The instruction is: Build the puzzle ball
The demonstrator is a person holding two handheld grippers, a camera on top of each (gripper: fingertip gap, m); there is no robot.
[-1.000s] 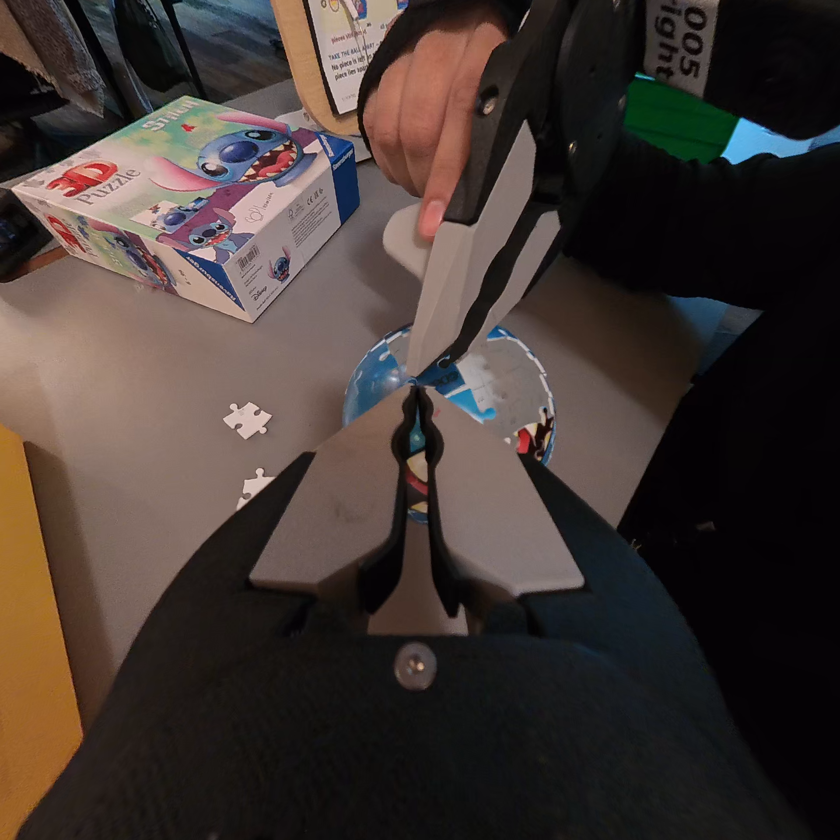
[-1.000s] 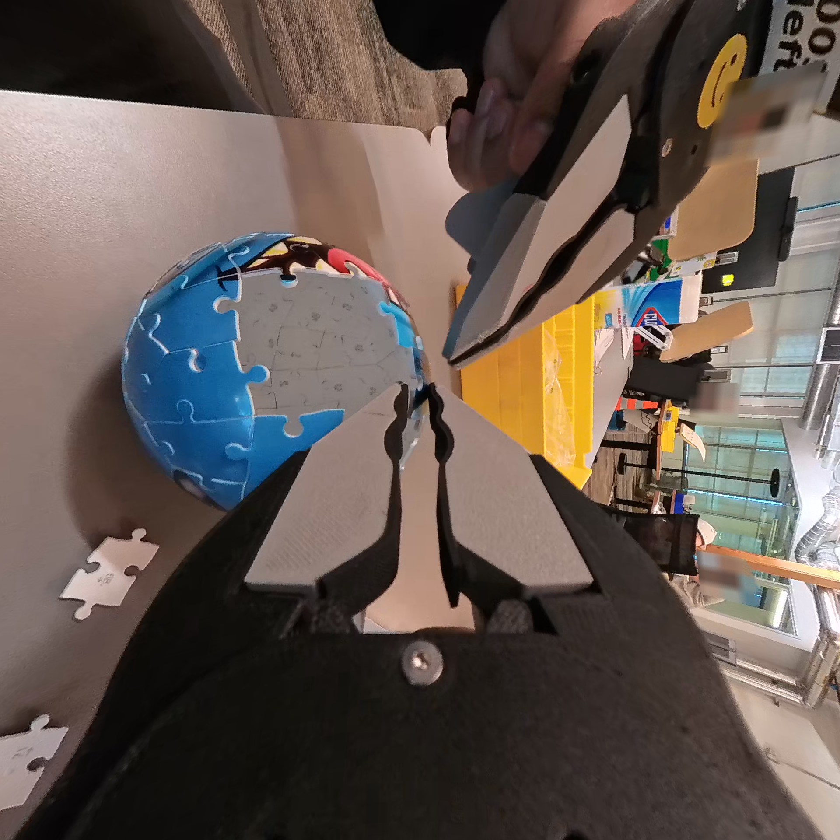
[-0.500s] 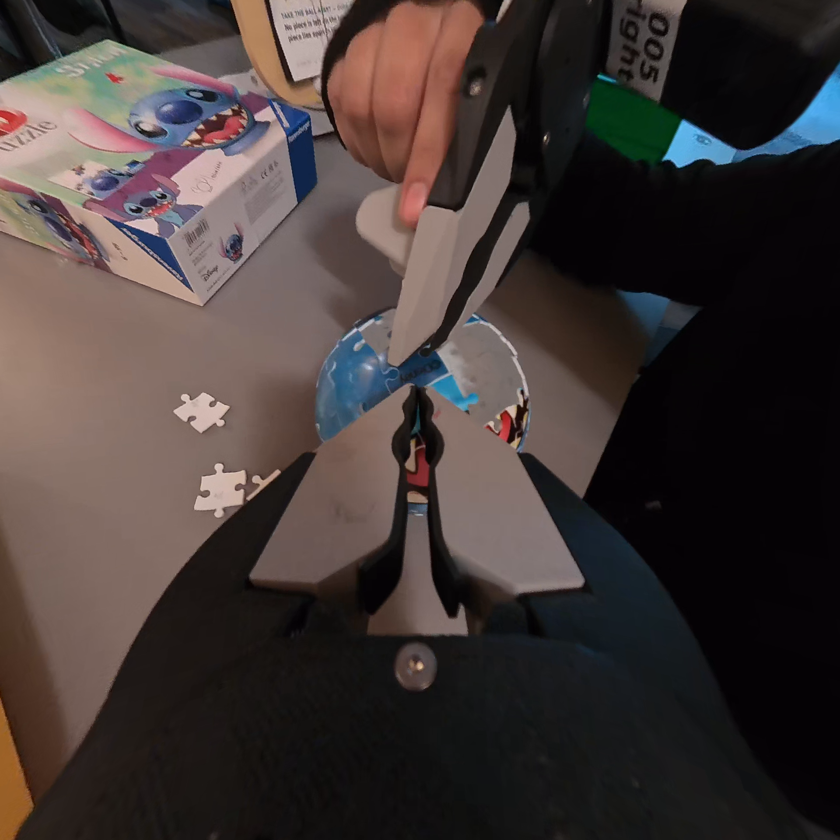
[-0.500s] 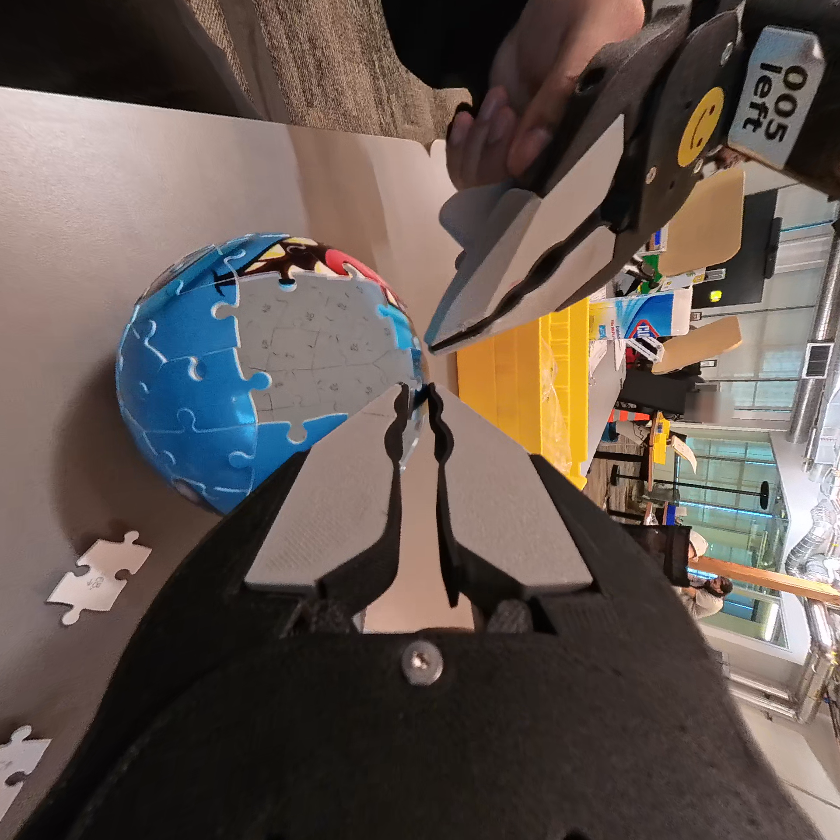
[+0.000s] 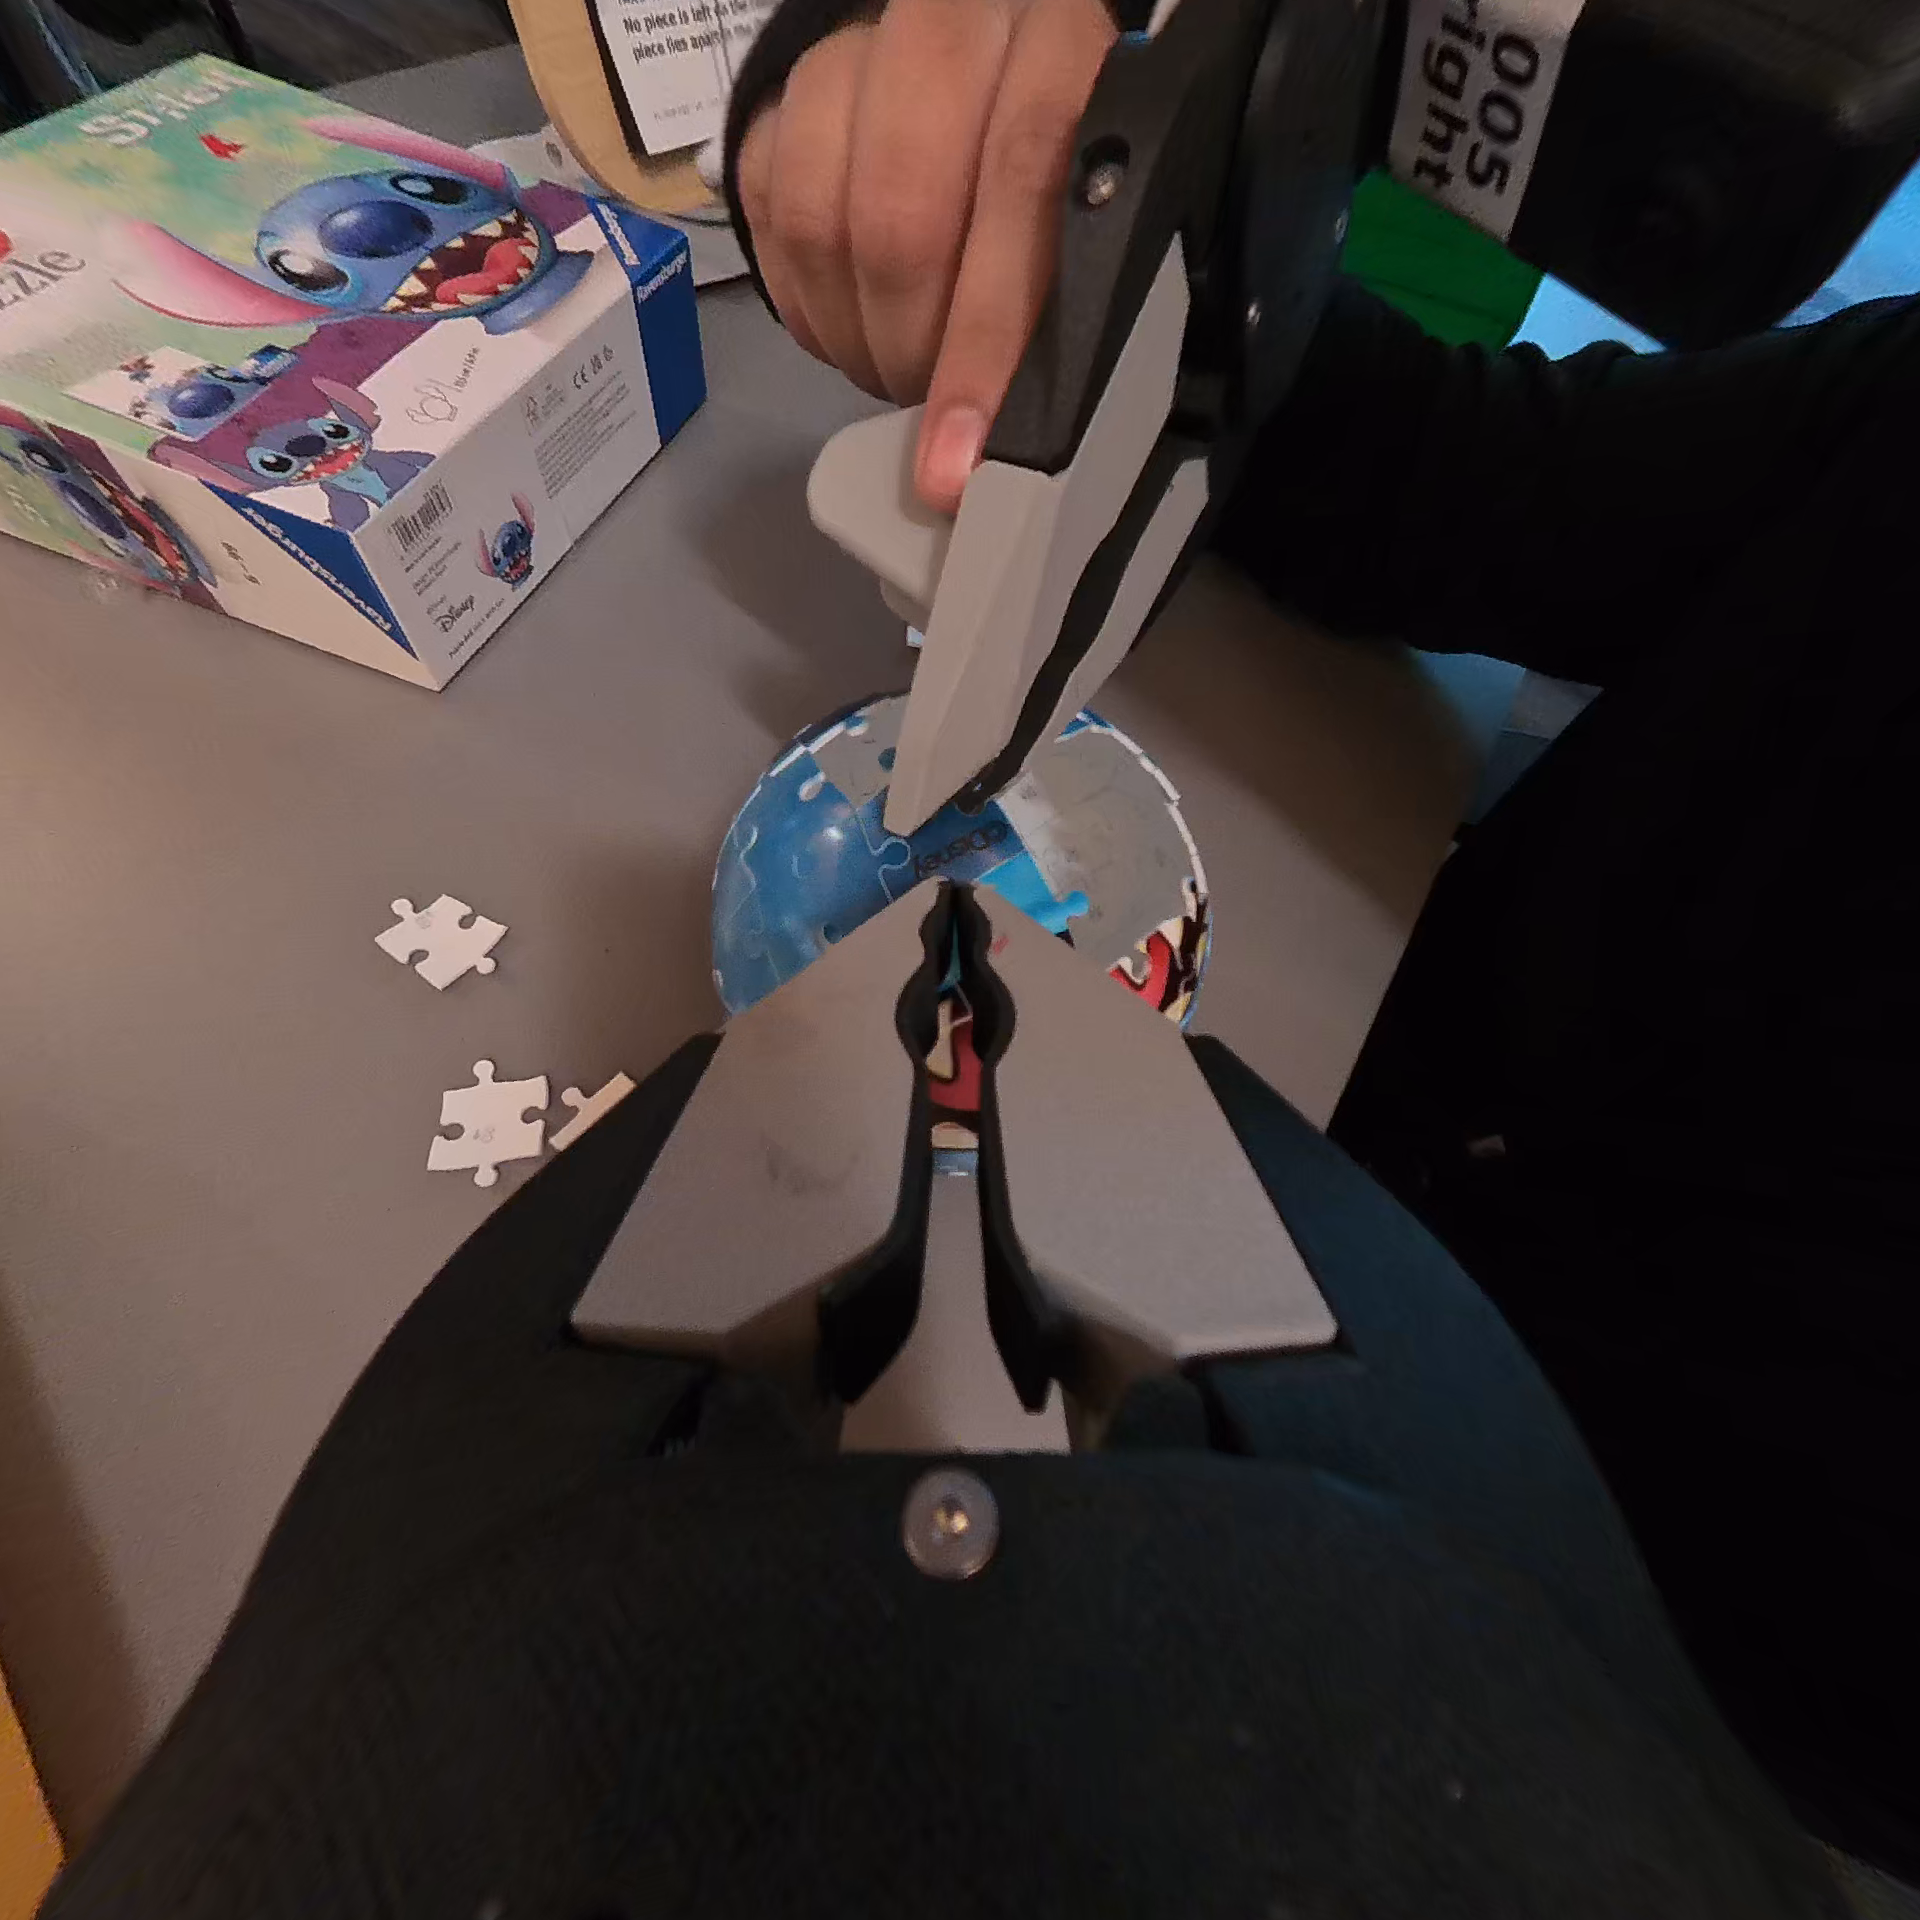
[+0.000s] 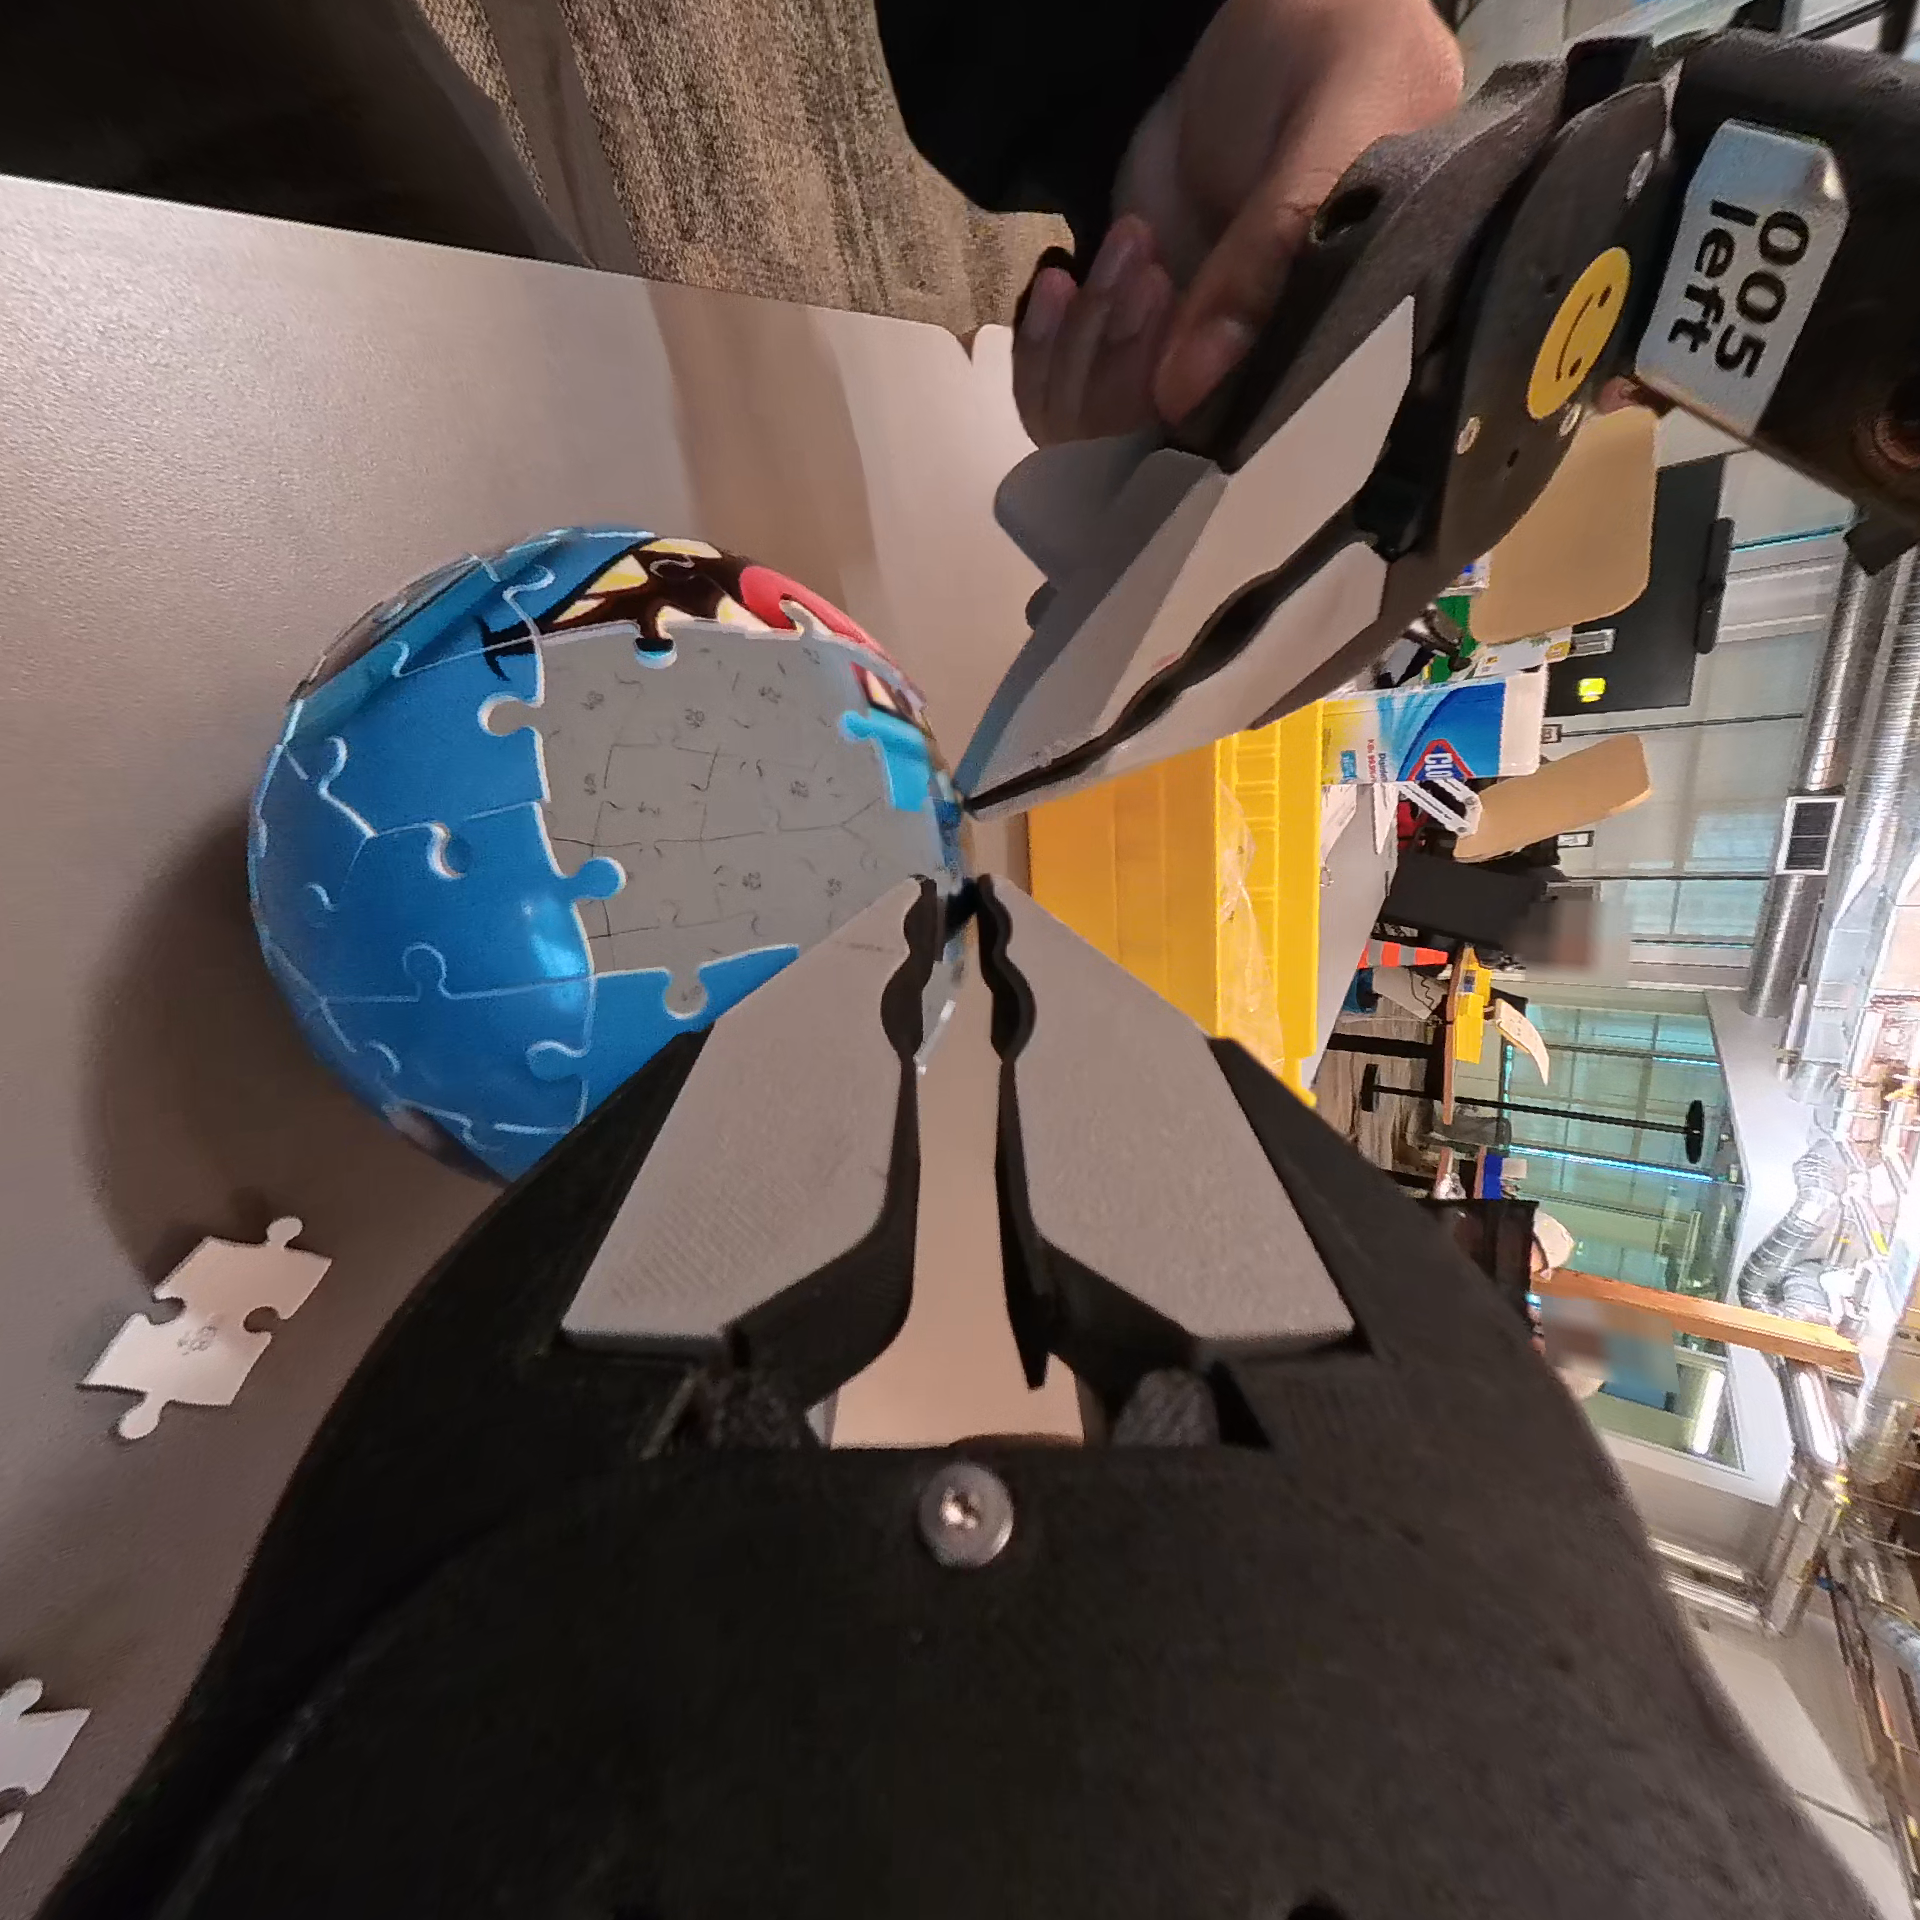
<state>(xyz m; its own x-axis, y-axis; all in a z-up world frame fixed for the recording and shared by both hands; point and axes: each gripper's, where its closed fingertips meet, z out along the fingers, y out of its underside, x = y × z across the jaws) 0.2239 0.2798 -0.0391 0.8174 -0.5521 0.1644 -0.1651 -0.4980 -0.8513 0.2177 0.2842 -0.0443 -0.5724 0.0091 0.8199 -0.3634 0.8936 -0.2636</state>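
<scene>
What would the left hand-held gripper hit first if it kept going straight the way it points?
Most likely the puzzle ball. The left hand-held gripper is shut and aims at the ball's open rim, where the right hand-held gripper also comes down. Depth is unclear, so it might meet the right one's tips first.

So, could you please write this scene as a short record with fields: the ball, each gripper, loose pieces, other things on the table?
ball: partly built puzzle ball, blue outside, grey inner side showing through a gap, resting on the grey table
left gripper: shut, tips at the ball's open rim
right gripper: shut, tips at the same rim
contact: cannot tell whether either gripper pinches the rim
loose pieces: white puzzle pieces lying face down beside the ball
other: puzzle box lying farther back
</scene>
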